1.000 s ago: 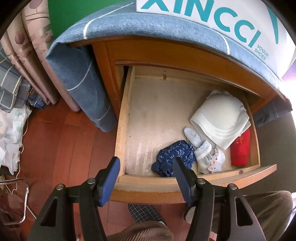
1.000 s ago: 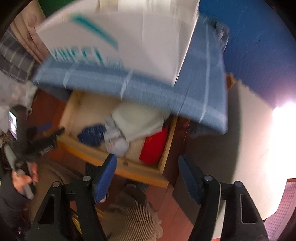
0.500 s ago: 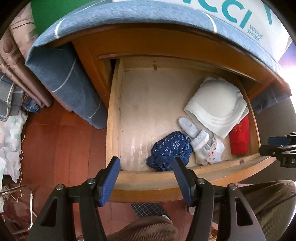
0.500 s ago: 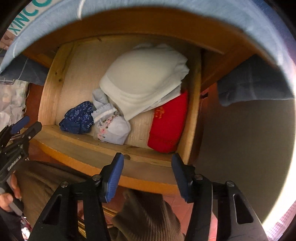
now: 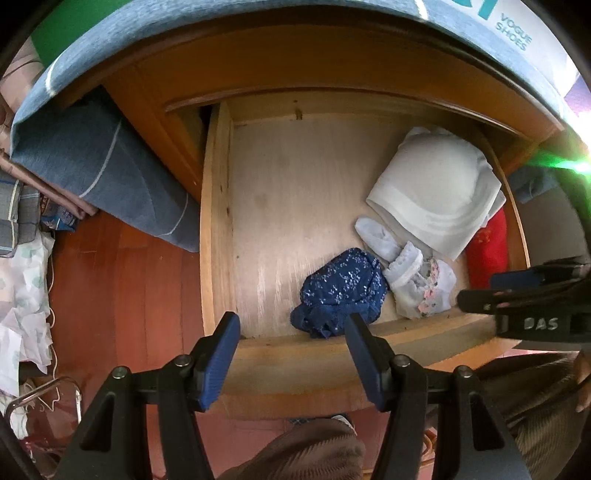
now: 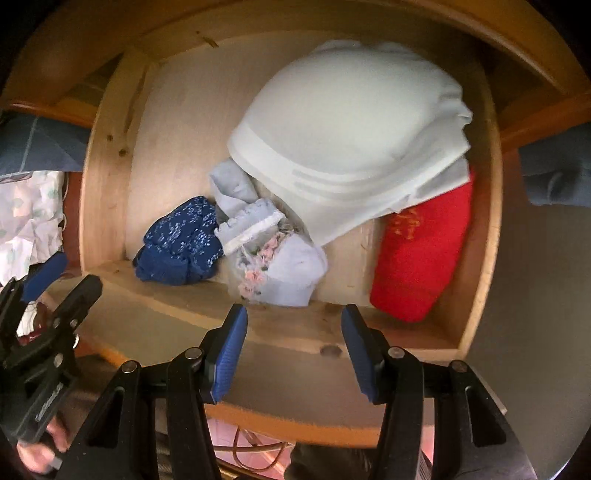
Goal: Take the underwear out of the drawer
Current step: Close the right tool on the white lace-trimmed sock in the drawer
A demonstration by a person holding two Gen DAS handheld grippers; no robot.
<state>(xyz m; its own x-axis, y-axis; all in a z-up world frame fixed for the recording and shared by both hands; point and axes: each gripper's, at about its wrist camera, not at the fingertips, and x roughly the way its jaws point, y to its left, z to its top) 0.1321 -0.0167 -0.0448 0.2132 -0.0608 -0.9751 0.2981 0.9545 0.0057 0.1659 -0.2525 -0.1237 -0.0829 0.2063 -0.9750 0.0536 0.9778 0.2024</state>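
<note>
Both tools, left and right, are released and empty above the drawer front; the navy underwear lies just ahead of the left tool, which should descend vertically and pinch the bunched fabric mid-heap.

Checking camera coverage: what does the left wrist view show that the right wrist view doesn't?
Left wrist only: the bare left half of the drawer floor, the blue cloth hanging off the cabinet top, the box printed VOGUE SHOES, and the wooden floor.

Right wrist only: a knot in the drawer's front rail.

Both: the navy floral underwear, the pale floral garment, the white folded item, the red item, and both grippers, left gripper and right gripper, open and empty.
</note>
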